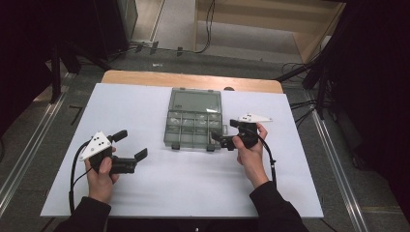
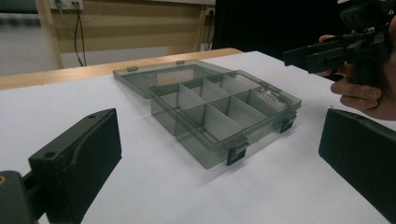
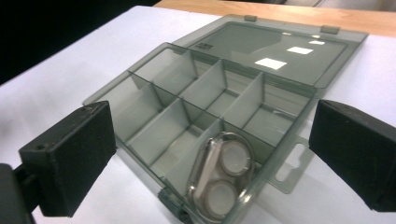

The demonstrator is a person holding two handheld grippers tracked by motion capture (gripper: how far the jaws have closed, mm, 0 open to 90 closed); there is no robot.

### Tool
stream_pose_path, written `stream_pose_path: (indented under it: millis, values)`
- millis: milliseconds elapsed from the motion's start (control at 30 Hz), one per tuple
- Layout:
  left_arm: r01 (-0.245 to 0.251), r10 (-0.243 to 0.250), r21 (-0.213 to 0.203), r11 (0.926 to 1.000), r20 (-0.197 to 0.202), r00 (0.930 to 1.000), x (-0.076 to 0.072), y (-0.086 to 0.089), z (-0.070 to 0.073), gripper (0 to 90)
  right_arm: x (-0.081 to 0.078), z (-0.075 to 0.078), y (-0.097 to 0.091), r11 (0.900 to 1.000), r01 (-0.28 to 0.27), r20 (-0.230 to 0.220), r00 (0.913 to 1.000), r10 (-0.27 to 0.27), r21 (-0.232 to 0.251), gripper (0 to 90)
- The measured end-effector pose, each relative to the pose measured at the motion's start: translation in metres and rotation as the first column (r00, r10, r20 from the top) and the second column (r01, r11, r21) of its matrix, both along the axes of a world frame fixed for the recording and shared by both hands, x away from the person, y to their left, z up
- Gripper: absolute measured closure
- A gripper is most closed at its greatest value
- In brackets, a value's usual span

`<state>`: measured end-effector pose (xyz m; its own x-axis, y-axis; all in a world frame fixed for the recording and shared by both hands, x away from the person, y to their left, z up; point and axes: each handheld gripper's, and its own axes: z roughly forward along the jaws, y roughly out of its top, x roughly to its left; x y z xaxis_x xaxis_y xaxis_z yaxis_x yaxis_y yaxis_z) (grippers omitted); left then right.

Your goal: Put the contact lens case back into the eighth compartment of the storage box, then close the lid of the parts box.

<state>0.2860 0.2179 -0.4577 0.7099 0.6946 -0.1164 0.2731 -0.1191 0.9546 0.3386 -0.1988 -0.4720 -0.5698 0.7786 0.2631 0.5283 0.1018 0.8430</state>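
While the right gripper [image 1: 223, 136] hangs released at the organiser box's [image 1: 193, 118] four o'clock corner over a metal keyring [image 3: 224, 179], the left gripper [image 1: 131, 144] gapes empty.

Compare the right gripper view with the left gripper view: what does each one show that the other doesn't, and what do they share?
Right gripper view alone: a metal ring with two round discs can be made out, lying in the near corner compartment between the open right gripper jaws.

Left gripper view alone: the other hand holding its gripper above the organizer's far end, and two dark latches on the front wall; the corner compartment's contents are only a glint there.

Both: the grey compartment box with its lid folded flat open, on the white table cover, and open black jaws, including the left gripper.
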Motion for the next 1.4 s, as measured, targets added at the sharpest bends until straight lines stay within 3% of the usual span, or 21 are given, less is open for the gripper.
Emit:
stream_pose_path:
  millis: [333,533,967,1400]
  values:
    - [0.024,-0.023,0.006,0.9997,-0.025,0.9994,0.02,-0.012,-0.002,0.0,0.0,-0.001,-0.009,0.9997,0.024,0.002,0.9997,-0.024,0.009,0.0]
    - [0.021,-0.021,-0.005,0.9998,-0.022,0.9995,0.031,-0.019,0.001,0.0,0.0,0.0,-0.011,0.9996,0.021,0.001,0.9998,-0.021,0.016,0.0]
    - [0.053,-0.053,0.021,0.9984,-0.007,0.9986,0.049,-0.035,0.006,0.0,0.002,0.001,-0.013,0.9992,0.029,0.009,0.9995,-0.029,0.028,0.0]
    - [0.055,-0.055,0.012,0.9984,-0.037,0.9978,0.067,-0.044,0.005,0.0,0.007,0.001,-0.012,0.9994,0.022,-0.002,0.9998,-0.022,0.027,0.0]
